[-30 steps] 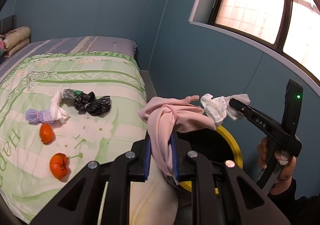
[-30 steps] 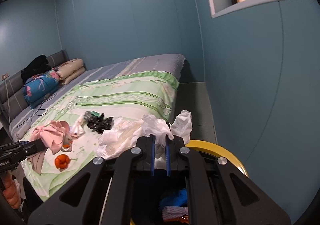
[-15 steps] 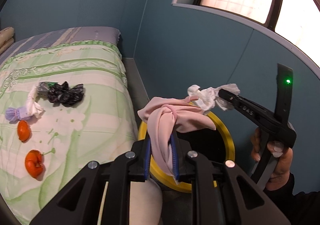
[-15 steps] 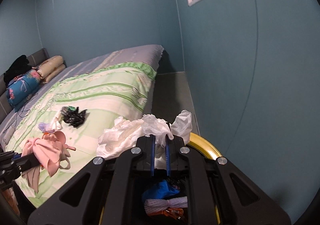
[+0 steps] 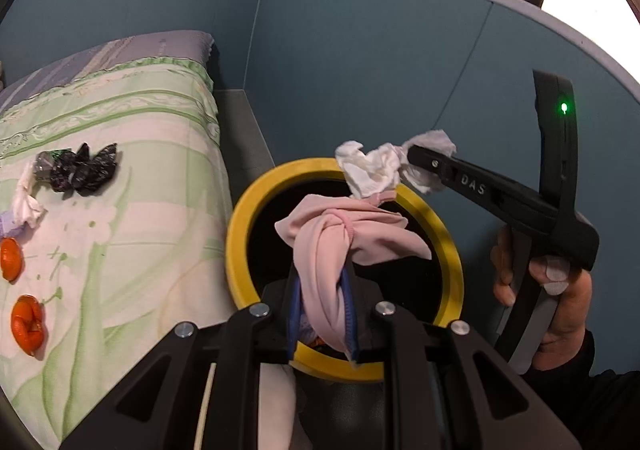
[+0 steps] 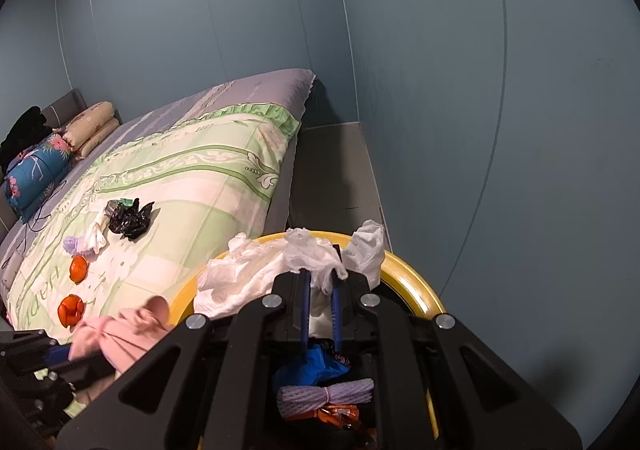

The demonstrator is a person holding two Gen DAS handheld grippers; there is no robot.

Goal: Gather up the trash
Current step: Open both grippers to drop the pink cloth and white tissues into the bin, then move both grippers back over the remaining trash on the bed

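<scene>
My left gripper [image 5: 322, 308] is shut on a knotted pink cloth [image 5: 340, 246] and holds it over the mouth of a yellow-rimmed black bin [image 5: 240, 238]. My right gripper [image 6: 320, 306] is shut on crumpled white tissue [image 6: 272, 270] above the same bin [image 6: 412, 282]. It also shows in the left wrist view [image 5: 412, 157], with the tissue [image 5: 372, 169] over the bin's far rim. The pink cloth [image 6: 120, 334] shows at lower left in the right wrist view. Inside the bin lie a blue bag [image 6: 312, 366], a lilac bundle [image 6: 324, 396] and orange scraps.
On the green bedspread [image 5: 120, 250] lie a black crumpled bag [image 5: 80, 169], a white tissue with a lilac bundle [image 5: 24, 205] and two orange peels [image 5: 26, 324]. The blue wall [image 6: 500, 169] stands close behind the bin. Pillows [image 6: 88, 127] lie at the bed's head.
Both grippers have moved with their loads from beside the bed to over the bin's mouth. The bin now fills the centre of both views.
</scene>
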